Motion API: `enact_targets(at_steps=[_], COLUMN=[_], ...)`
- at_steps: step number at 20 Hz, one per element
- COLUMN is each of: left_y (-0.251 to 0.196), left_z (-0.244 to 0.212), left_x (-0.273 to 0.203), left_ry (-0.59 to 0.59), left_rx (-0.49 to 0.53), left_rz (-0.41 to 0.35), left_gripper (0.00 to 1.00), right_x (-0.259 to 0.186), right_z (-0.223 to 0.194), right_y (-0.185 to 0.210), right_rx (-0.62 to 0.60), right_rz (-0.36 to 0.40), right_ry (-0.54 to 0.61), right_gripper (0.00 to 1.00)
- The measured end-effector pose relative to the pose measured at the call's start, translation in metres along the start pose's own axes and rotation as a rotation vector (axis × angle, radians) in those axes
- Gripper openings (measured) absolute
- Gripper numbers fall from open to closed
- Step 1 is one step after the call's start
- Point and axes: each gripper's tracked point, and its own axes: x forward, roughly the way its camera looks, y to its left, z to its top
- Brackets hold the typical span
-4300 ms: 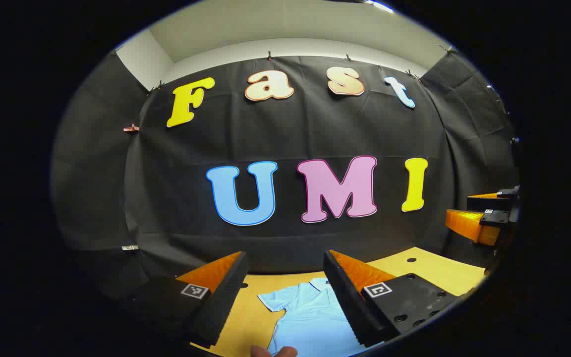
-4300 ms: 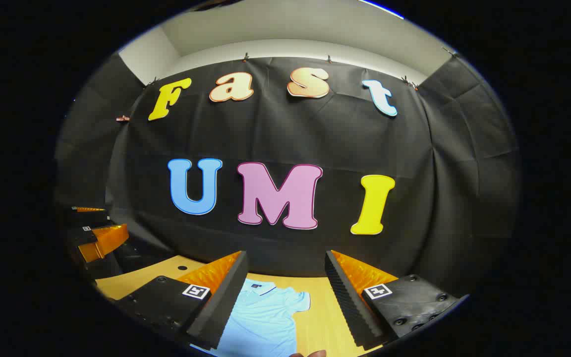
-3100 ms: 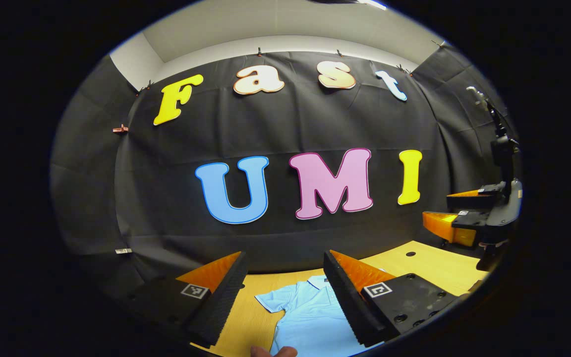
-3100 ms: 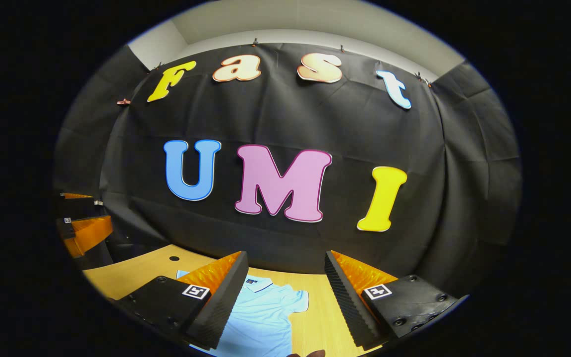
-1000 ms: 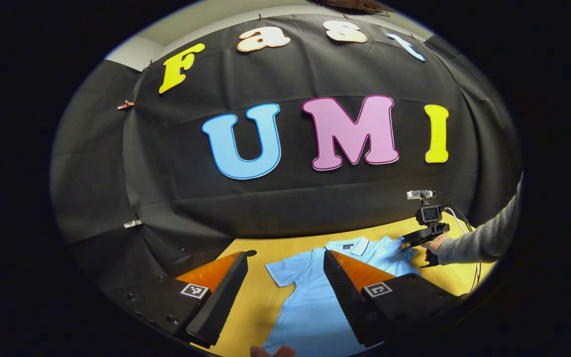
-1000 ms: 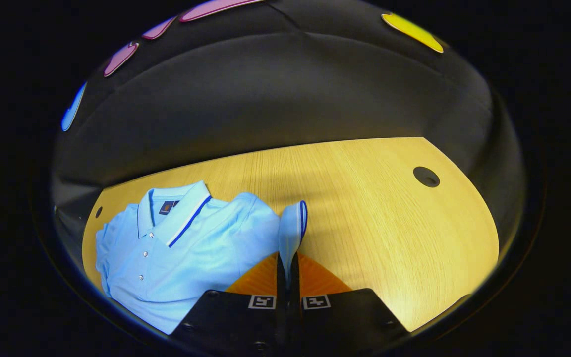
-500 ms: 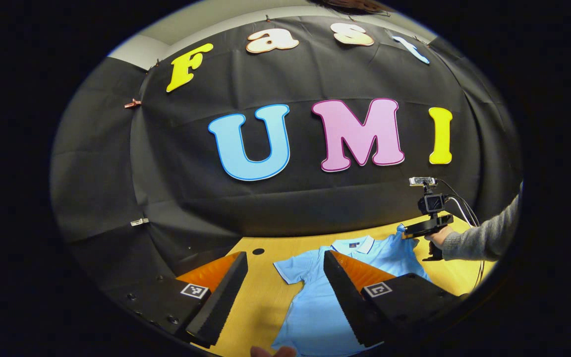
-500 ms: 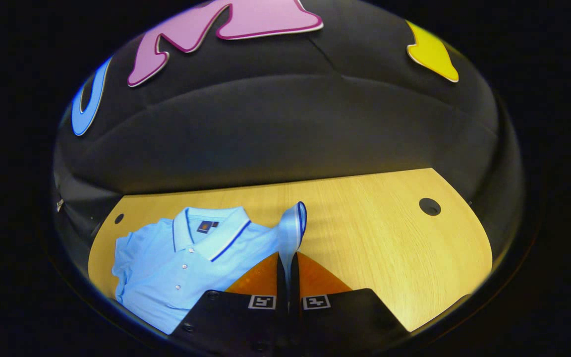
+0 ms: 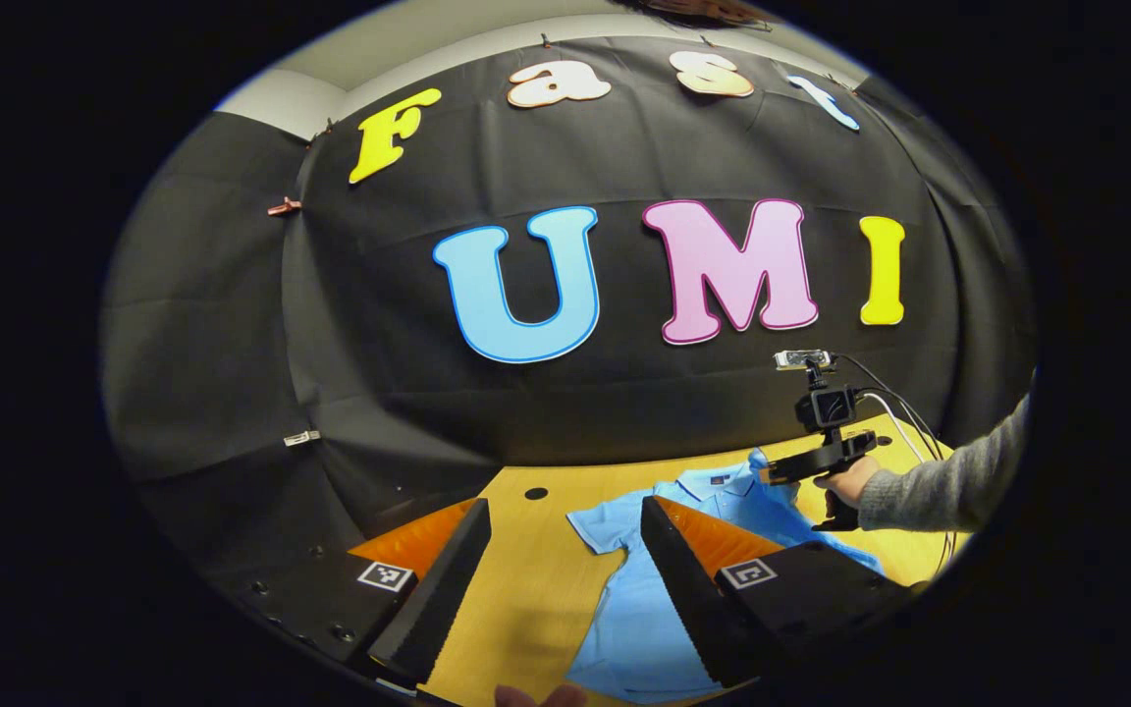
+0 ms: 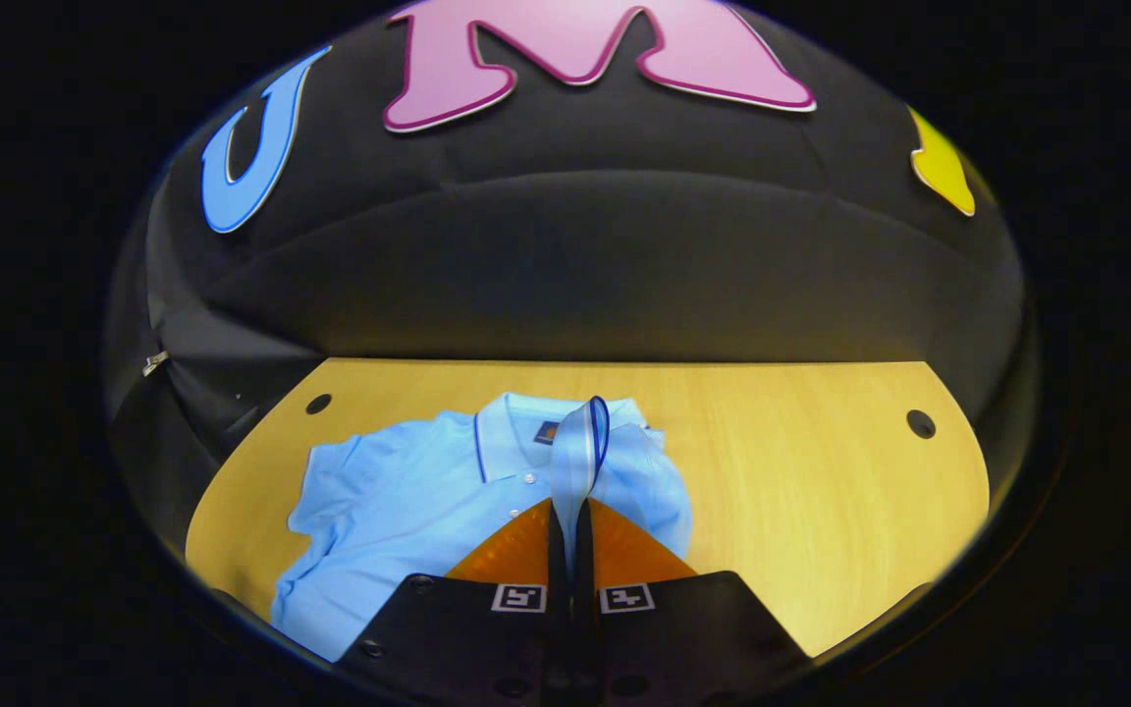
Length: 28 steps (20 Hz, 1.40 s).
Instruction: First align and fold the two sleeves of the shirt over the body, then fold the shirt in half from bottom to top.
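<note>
A light blue polo shirt lies face up on the wooden table, collar toward the wall. My right gripper is shut on the cuff of one sleeve, holding it raised above the collar and chest. In the left gripper view the shirt lies ahead, and the right gripper holds that sleeve up over the shirt, held by a hand in a grey sleeve. My left gripper stands open above the table's near side, nothing between its fingers, with the other short sleeve flat beyond them.
Round cable holes sit in the table at the back left and back right. The black cloth wall rises right behind the table's far edge. A fingertip shows at the bottom of the left gripper view.
The right gripper has carried the pinched sleeve sideways from beside the shirt to over its collar and chest. The left gripper stays open and has shifted slightly.
</note>
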Motion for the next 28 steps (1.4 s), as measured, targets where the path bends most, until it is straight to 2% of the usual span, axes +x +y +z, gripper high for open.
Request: enact_targets(at_steps=[4,8,17,18,19,20,27,28], left_y=[0.014,0.028,0.047,0.049,0.050,0.052,0.057,0.058], left_z=[-0.005,-0.011,-0.023,-0.023,-0.024,-0.027,-0.029,-0.029], left_x=[-0.008,-0.015,-0.023,-0.022,-0.022,-0.021,-0.015,-0.014], left_ry=[0.013,0.029,0.055,0.055,0.056,0.059,0.064,0.063], left_rx=[0.002,0.007,0.004,0.005,0.001,-0.004,-0.009,-0.010], left_rz=[0.026,0.054,0.094,0.096,0.097,0.097,0.103,0.105], left_gripper=[0.98,0.98,0.98,0.98,0.98,0.98,0.98,0.98], right_x=[0.009,0.021,0.036,0.038,0.038,0.037,0.039,0.039], right_z=[-0.025,-0.051,-0.080,-0.080,-0.079,-0.080,-0.080,-0.080], right_y=[0.041,0.063,0.073,0.073,0.074,0.074,0.081,0.083], right_rx=[-0.027,-0.048,-0.106,-0.111,-0.117,-0.125,-0.110,-0.108], right_rz=[0.049,0.063,0.038,0.032,0.024,0.019,0.012,0.015], right_ry=[0.050,0.107,0.172,0.167,0.160,0.156,0.150,0.147], right_gripper=[0.05,0.05,0.05,0.11,0.05,0.05,0.21,0.27])
